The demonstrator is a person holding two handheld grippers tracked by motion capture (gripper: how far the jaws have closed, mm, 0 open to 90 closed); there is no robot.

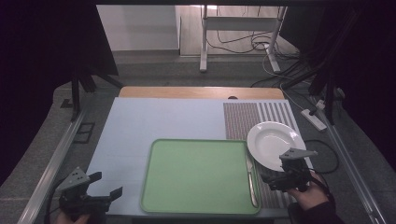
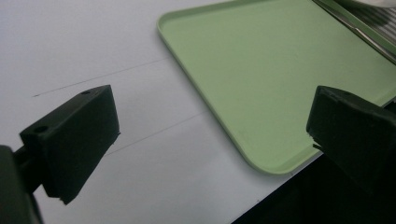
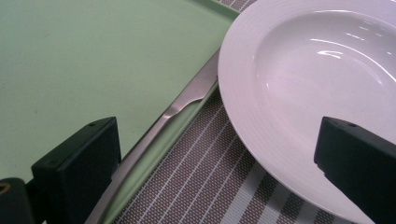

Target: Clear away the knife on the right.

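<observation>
High view, left to right. At about 7 o'clock, a hand holds the left gripper (image 1: 103, 185) over the near-left corner of the pale blue table cover (image 1: 140, 130); its jaws stand released, wide apart, with nothing between them. In the left gripper view the same jaws (image 2: 210, 135) frame bare cover and the near-left corner of the green tray (image 2: 261, 70).

At 6 o'clock lies the tray (image 1: 196, 175), flat and bare across its floor. A table knife (image 1: 251, 179) rests just inside the tray's right rim, lengthwise along it — blade pointing toward 12 o'clock.

At about 3 o'clock a striped placemat (image 1: 243, 121) lies beside the tray, and on it sits a white plate (image 1: 273, 142), its left edge overlapping the tray's rim.

At 5 o'clock, a hand (image 1: 308, 198) holds the right gripper (image 1: 280, 175) just below the plate. In the right gripper view its jaws (image 3: 219, 158) are released and wide — one over the tray's edge by the knife (image 3: 187, 100), the other over the plate (image 3: 299, 74) — grasping nothing, with the placemat (image 3: 205, 186) between.
</observation>
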